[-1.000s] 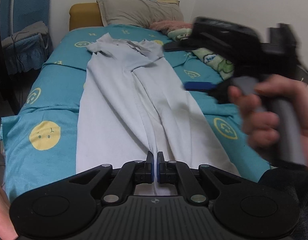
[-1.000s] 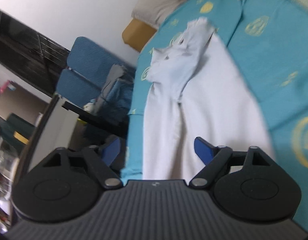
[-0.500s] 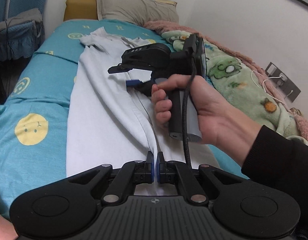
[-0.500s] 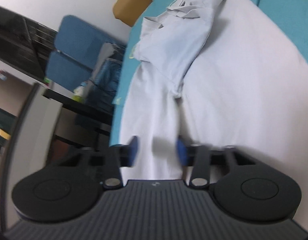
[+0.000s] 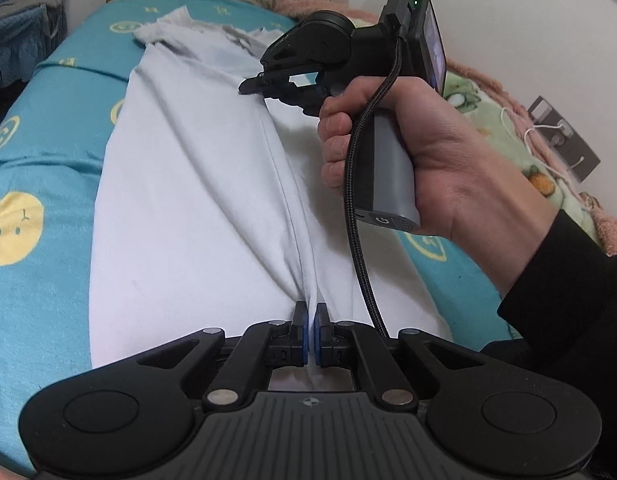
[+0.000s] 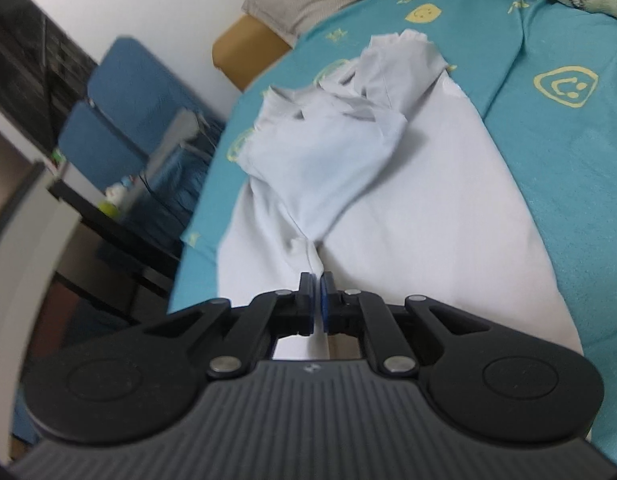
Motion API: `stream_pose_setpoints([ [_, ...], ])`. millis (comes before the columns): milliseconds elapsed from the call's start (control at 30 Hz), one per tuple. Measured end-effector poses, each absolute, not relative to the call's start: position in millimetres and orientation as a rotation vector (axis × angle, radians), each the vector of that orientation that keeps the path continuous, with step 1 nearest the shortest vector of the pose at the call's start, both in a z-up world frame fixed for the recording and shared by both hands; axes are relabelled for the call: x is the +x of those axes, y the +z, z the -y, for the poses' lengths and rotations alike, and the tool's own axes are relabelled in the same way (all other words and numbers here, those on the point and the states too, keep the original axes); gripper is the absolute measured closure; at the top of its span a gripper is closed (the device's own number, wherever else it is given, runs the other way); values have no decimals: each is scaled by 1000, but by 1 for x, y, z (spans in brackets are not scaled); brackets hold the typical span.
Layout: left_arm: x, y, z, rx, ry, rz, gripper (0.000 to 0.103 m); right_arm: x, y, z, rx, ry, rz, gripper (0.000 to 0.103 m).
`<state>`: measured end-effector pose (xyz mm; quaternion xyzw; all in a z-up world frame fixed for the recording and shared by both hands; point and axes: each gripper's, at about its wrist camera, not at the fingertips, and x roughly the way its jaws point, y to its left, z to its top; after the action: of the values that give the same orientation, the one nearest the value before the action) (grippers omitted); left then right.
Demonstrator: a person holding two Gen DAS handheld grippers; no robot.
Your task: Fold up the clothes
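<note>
White garment (image 5: 196, 208) is spread along the bed (image 5: 36, 240). Its centre fold is pinched by left gripper (image 5: 311, 334) at the near edge, by right gripper (image 6: 317, 298) further up.

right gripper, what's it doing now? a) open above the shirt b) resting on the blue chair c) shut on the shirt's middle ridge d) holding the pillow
c: the right gripper has its jaws pinched together on the raised ridge of the white shirt, further up than the left gripper.

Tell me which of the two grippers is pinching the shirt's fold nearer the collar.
The right gripper grips the white shirt partway up its centre fold, nearer the collar; the left gripper pinches the hem end.
</note>
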<state>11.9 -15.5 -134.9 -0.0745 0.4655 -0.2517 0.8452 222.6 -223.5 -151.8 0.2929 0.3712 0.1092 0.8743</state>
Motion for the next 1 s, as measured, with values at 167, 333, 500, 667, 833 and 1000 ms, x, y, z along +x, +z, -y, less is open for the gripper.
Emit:
stream_pose_setpoints([
  [167, 9, -126, -4, -162, -474, -971, 57, 218, -144, 225, 558, 195, -806, 93],
  [333, 3, -112, -26, -140, -375, -900, 34, 181, -119, 246, 553, 133, -781, 43],
  [500, 13, -113, -45, -191, -266, -928, 26, 128, -94, 266, 531, 92, -807, 18],
  [667, 23, -118, -61, -247, -194, -982, 26, 68, -106, 300, 653, 80, -950, 18],
  [833, 27, -131, -70, -307, -165, -1048, 26, 20, -131, 322, 934, 56, -1036, 20],
  [1000, 28, -139, -71, -310, -165, -1077, 26, 20, -127, 304, 869, 46, -1063, 29],
])
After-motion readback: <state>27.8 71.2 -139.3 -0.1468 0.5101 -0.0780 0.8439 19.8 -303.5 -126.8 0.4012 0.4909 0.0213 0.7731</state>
